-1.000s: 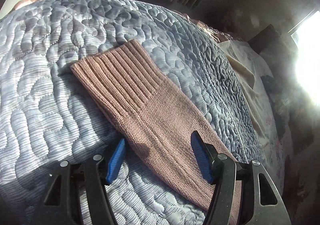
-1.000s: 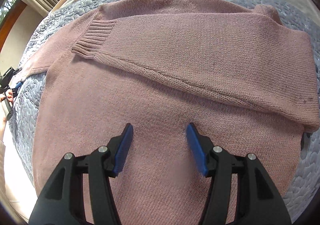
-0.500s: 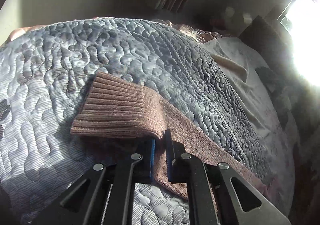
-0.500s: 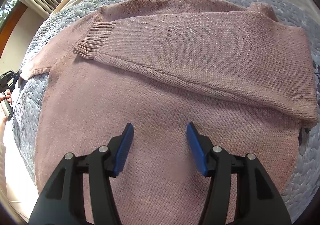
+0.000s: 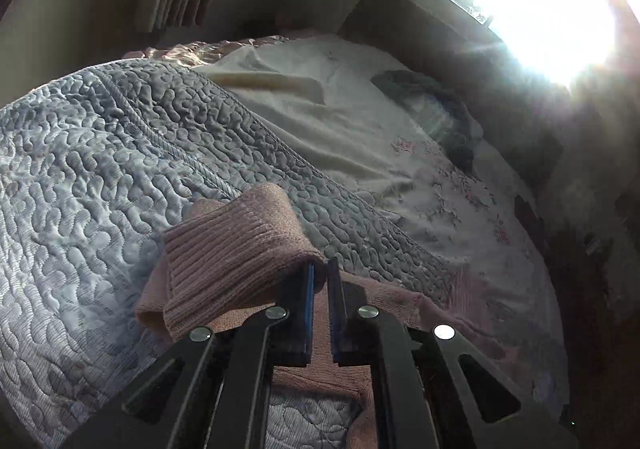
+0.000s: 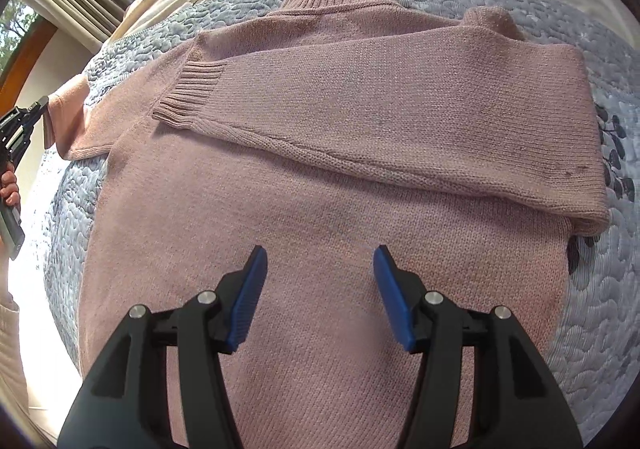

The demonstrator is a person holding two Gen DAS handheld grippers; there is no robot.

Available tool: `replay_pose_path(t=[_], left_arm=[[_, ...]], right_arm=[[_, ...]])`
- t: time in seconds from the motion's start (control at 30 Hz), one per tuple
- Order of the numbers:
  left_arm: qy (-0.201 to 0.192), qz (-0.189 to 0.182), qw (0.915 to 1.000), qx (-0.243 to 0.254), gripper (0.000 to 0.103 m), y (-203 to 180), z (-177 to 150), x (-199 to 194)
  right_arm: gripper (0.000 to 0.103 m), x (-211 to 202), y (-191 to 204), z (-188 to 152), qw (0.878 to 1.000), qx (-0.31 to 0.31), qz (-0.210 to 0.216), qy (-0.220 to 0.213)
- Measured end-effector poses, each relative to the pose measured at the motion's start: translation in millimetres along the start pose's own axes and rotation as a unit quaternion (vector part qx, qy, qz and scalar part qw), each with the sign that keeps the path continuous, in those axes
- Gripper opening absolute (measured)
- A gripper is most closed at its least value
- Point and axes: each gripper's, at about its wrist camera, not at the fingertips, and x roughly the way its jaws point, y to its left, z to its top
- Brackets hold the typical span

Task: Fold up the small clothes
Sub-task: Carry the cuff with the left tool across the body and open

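A pink knitted sweater lay flat on the blue quilt of the bed, collar toward the far edge, one sleeve folded across the chest. The left hand-held gripper was clenched on the ribbed cuff of the other sleeve — raised off the quilt near the bed's left edge. The right hand-held gripper hung over the sweater's lower body, fingers spread wide, grasping nothing.

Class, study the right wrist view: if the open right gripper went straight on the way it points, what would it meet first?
Most likely the sweater's body, which fills the gap ahead of the right gripper; the folded sleeve lies beyond. Depth is uncertain.
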Motion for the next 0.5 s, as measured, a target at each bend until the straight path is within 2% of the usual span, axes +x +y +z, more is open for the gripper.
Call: replay_pose_path(t=[0.17, 0.27, 0.4, 0.5], left_arm=[[0.025, -0.053, 0.9977, 0.034, 0.006, -64.4, -29.8, 20.9], [0.048, -0.063, 0.9956, 0.050, 0.006, -88.3, -49.3, 38.7], [0.073, -0.047, 0.9952, 0.045, 0.006, -85.3, -64.7, 55.4], [0.070, -0.022, 0.9970, 0.026, 0.007, -57.1, -60.0, 49.6]], right_arm=[[0.055, -0.4, -5.7, -1.3, 1.000, 0.007, 0.004, -0.002], [0.055, 0.7, -7.7, -3.1, 1.000, 0.006, 0.003, -0.002], [0.055, 3.6, -10.2, -6.9, 1.000, 0.002, 0.004, 0.003], [0.055, 3.6, -12.5, -10.3, 1.000, -0.004, 0.001, 0.004]])
